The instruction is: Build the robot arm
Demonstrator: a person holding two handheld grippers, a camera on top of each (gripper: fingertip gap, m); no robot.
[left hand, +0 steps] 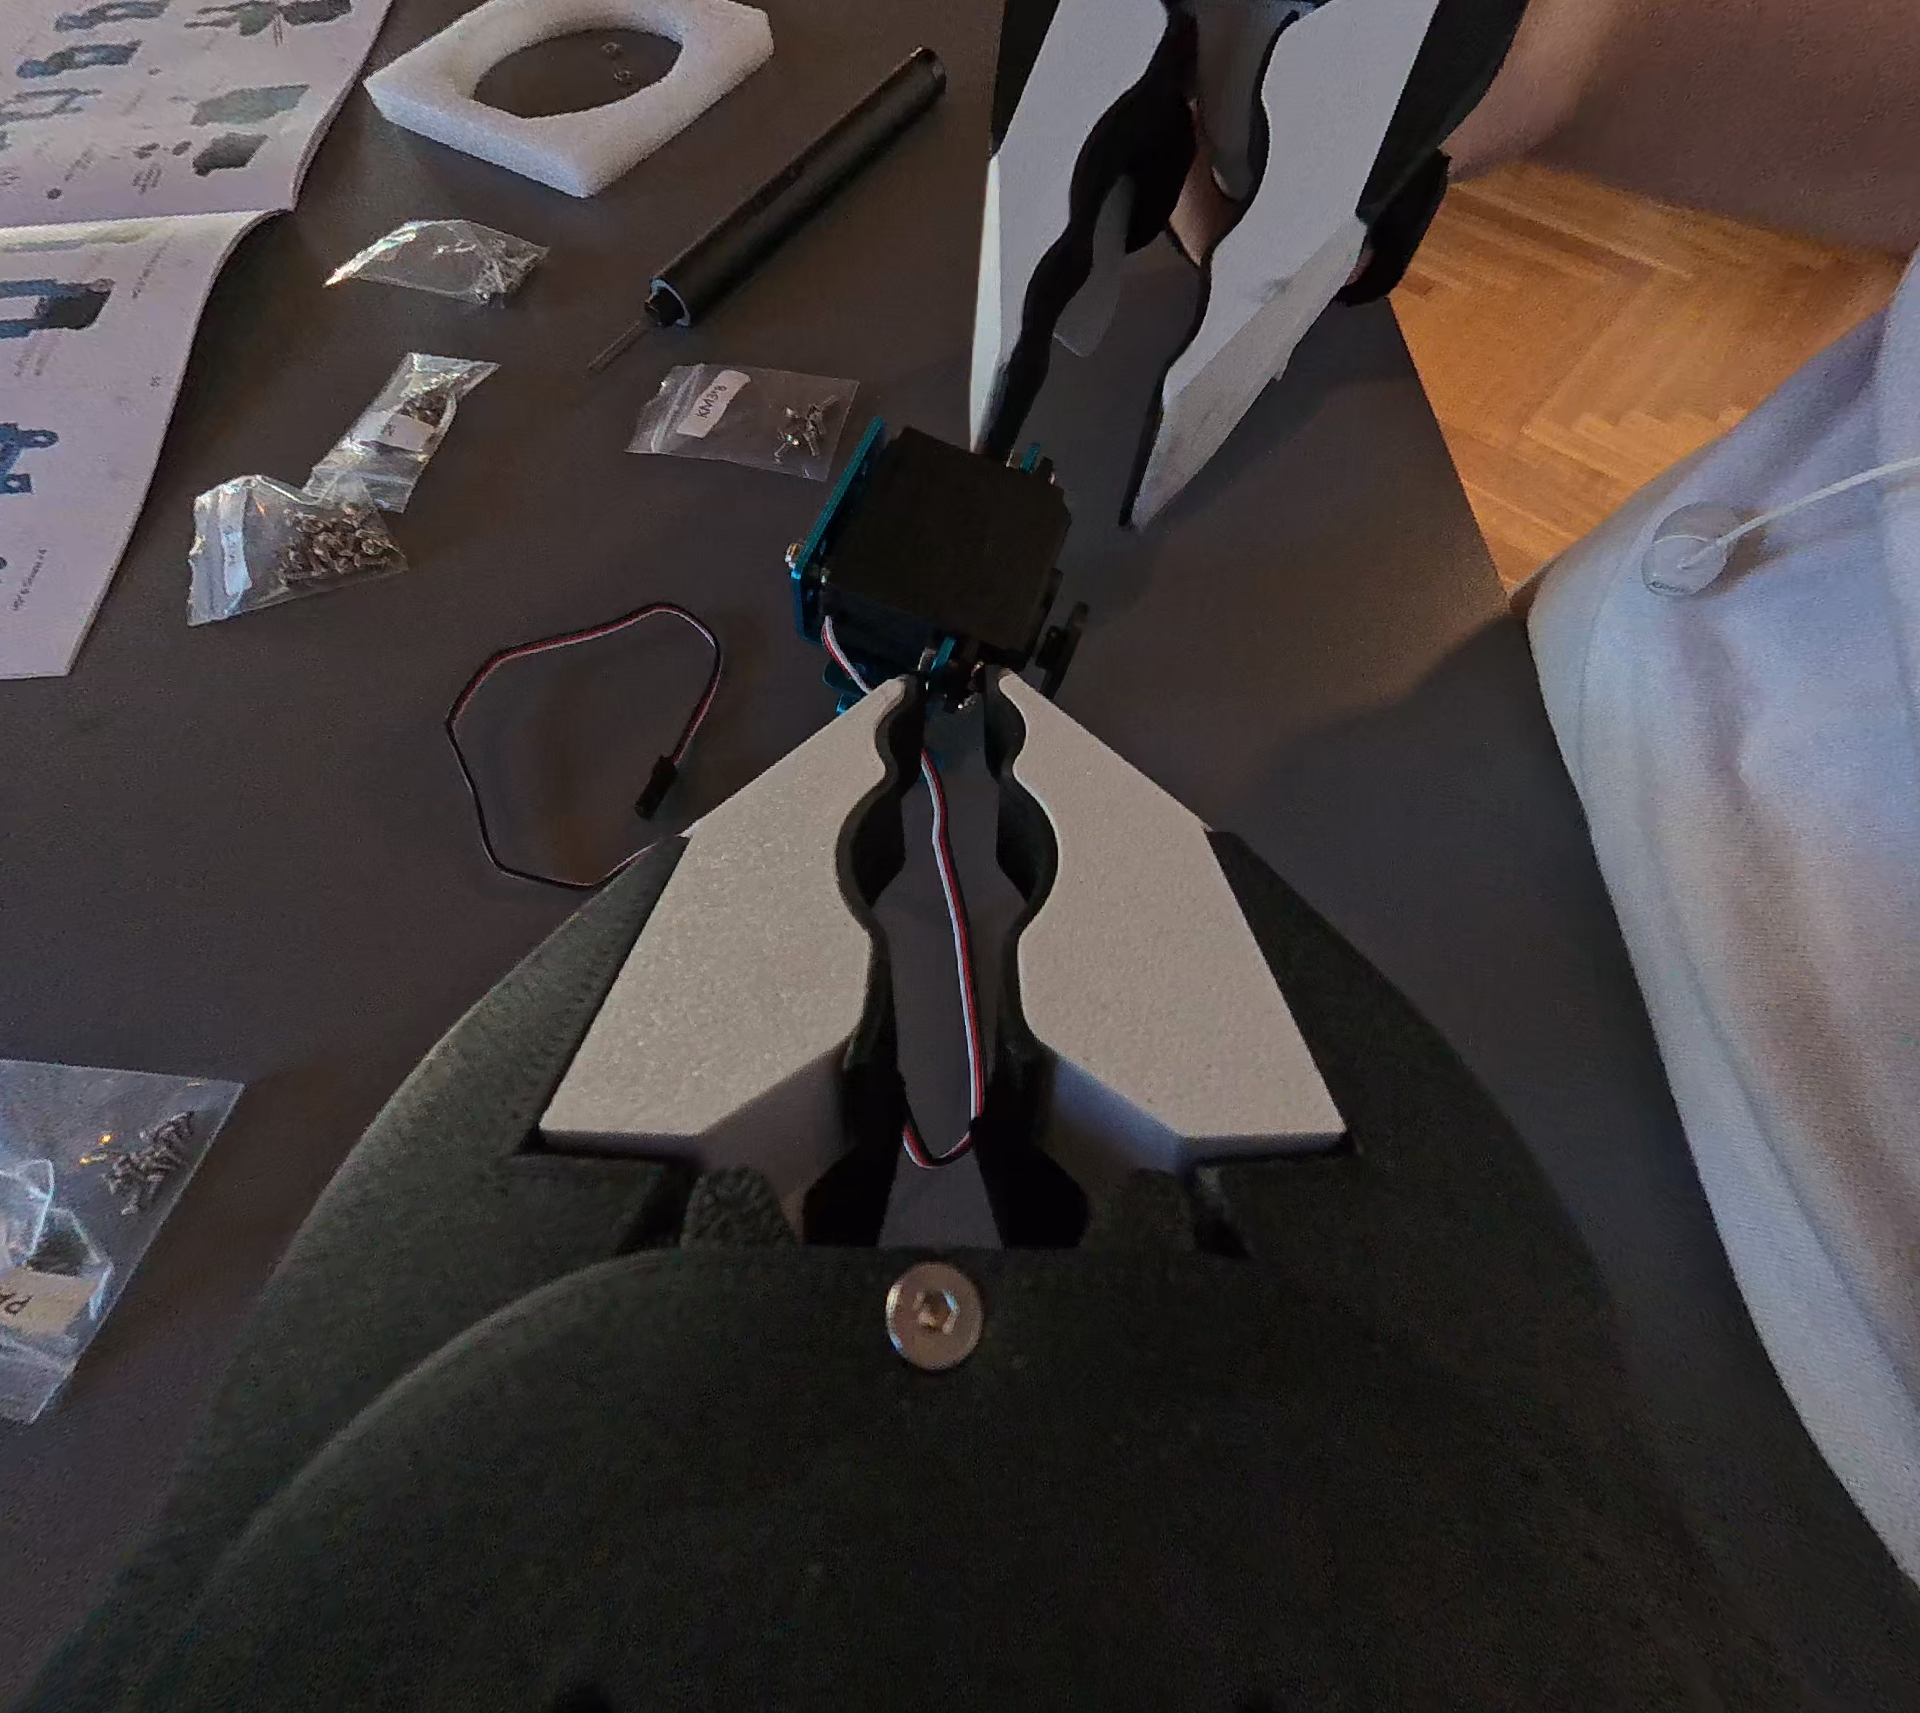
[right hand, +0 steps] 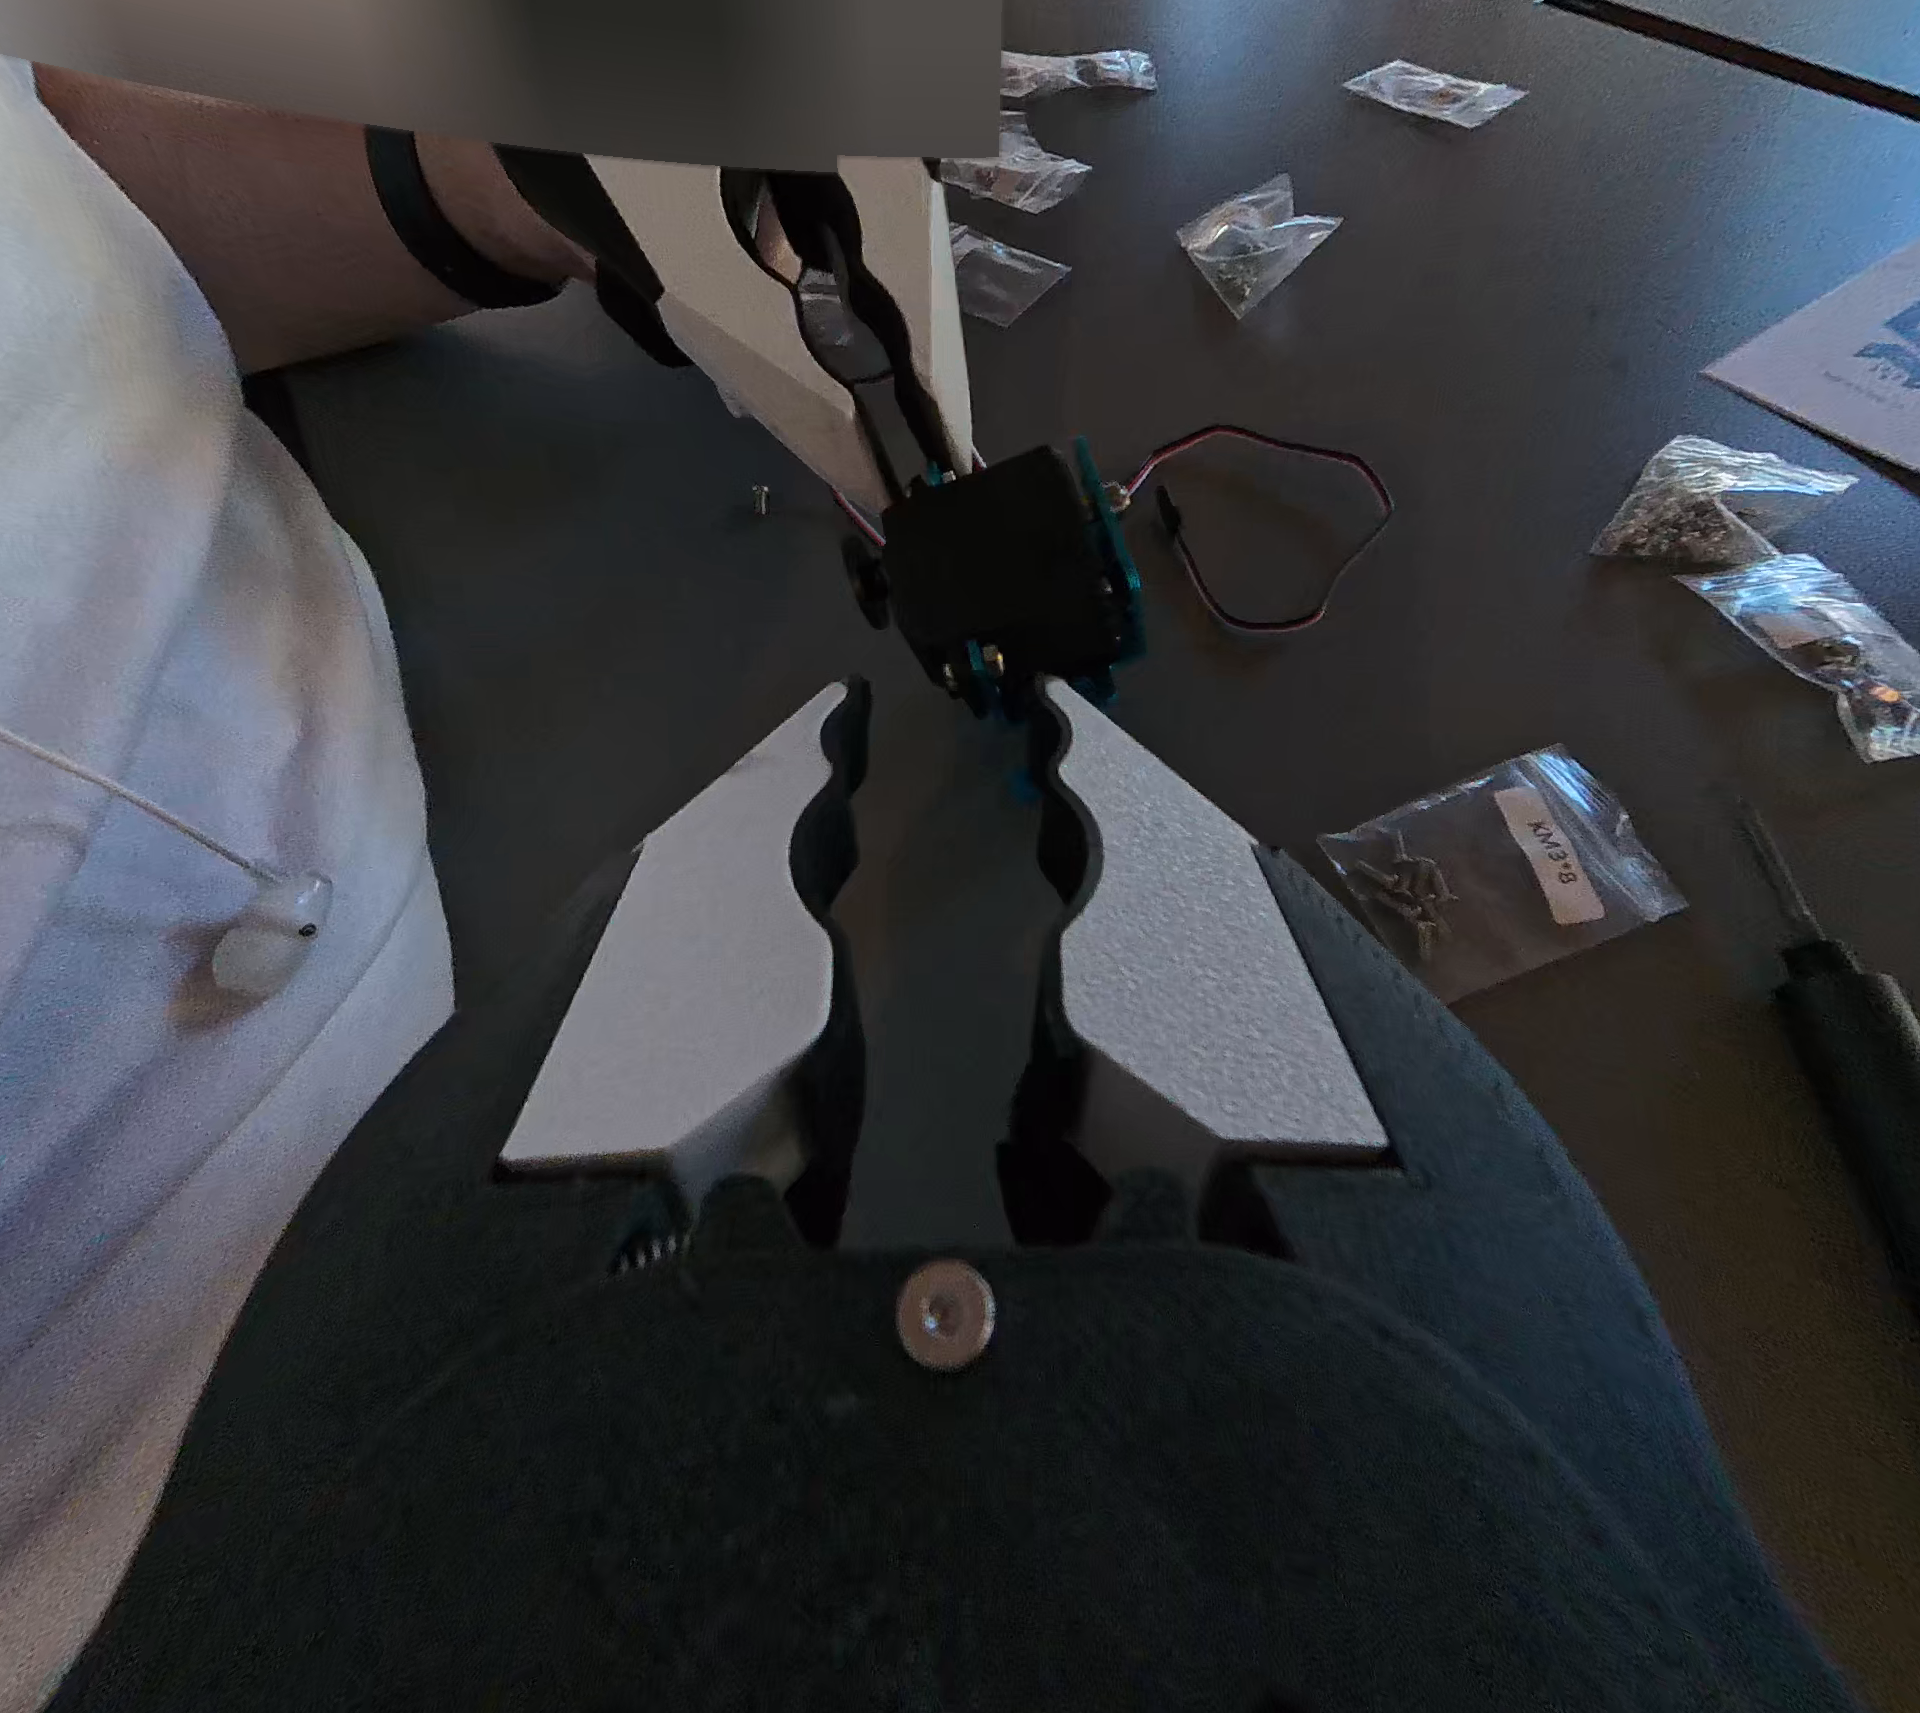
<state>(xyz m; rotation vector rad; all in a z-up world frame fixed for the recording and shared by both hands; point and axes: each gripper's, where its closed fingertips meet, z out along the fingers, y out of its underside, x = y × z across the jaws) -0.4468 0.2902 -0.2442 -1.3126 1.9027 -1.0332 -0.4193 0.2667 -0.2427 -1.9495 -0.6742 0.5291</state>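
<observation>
A black servo in a teal metal bracket [left hand: 945, 551] is held just above the dark table [left hand: 312, 884]. My left gripper [left hand: 961, 695] is shut on the bracket's near tab. The servo's red, white and black wire [left hand: 961, 936] runs back between its fingers. My right gripper [left hand: 1060, 468] comes in from the far side, open, its tips at the servo's far end. In the right wrist view the servo [right hand: 997, 562] sits just past my right gripper [right hand: 951, 697]. A teal tab lies between the open jaws, close to the right finger. The left gripper [right hand: 925, 468] grips the servo's far end.
A wire loop with a black plug [left hand: 582, 728], several bags of screws [left hand: 291, 541], a black screwdriver [left hand: 800, 188], a white foam frame [left hand: 727, 42] and an instruction booklet [left hand: 156, 105] lie left. A loose screw [right hand: 762, 500] lies near the servo. A person's white shirt [left hand: 1766, 832] borders the table's edge. About 5 centimeters separates my left fingertips from my right. Between my right fingertips and the black screwdriver [left hand: 800, 188] there is roughly 20 centimeters.
</observation>
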